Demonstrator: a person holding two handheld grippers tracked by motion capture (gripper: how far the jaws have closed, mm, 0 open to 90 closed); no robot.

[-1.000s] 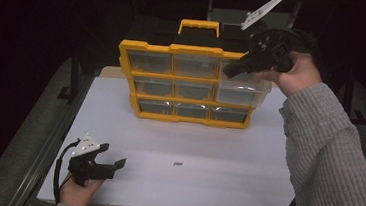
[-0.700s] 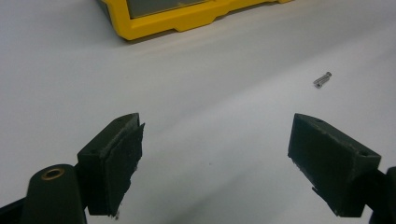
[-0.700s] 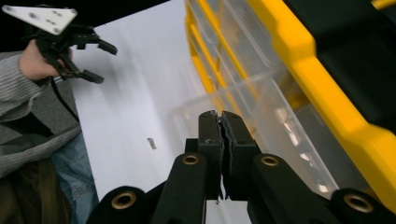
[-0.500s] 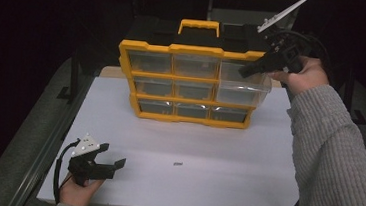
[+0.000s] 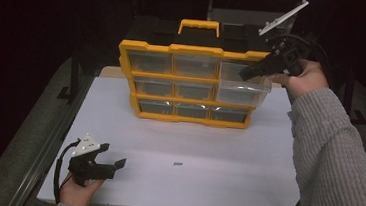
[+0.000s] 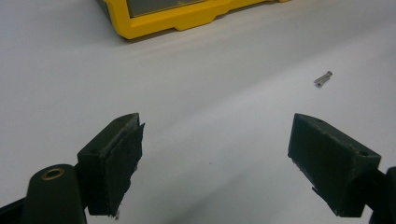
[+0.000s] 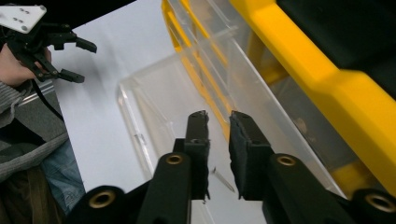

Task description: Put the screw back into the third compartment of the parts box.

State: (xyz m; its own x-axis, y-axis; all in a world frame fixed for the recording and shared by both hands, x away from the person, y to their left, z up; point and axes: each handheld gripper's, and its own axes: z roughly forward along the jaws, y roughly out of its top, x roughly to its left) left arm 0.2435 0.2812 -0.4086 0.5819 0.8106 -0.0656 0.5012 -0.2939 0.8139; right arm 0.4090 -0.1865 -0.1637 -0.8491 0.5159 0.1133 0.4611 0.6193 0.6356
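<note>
Clear drawer [image 5: 242, 90] pulled out toward person, long axis crosswise; right hand-held gripper [image 5: 246, 73] just parted, gripping nothing.

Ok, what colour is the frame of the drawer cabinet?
Yellow, with clear drawers; the drawer cabinet shows best in the high view.

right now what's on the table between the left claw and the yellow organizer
Bare white table apart from one small screw, off to the side. The left gripper view shows it beyond the left claw, short of the organizer.
</note>
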